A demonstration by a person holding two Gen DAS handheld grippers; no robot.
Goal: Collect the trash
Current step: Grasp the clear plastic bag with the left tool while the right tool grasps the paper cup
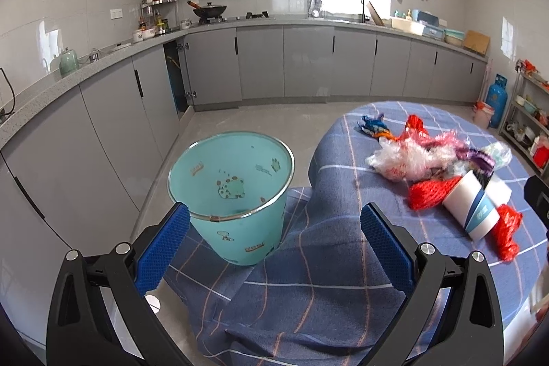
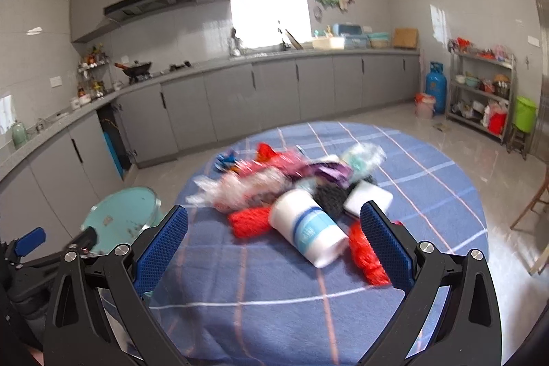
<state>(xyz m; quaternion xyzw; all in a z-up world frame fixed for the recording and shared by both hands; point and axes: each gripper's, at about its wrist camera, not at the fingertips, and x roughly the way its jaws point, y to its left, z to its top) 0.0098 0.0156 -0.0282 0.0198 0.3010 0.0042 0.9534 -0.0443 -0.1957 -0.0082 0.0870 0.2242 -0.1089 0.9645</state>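
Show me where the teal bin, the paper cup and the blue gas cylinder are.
teal bin [image 1: 240, 228], left wrist view, outer front wall.
paper cup [image 2: 305, 228], right wrist view, side of its body.
blue gas cylinder [image 2: 435, 88], right wrist view, tank body.

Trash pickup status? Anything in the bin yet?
Done: nothing visible. The teal bin beside the table looks empty inside. In hand: nothing. The left tool and right tool are both open; the right one faces the white paper cup. Left: the whole pile on the blue checked tablecloth, including the cup, red mesh netting and plastic wrappers.
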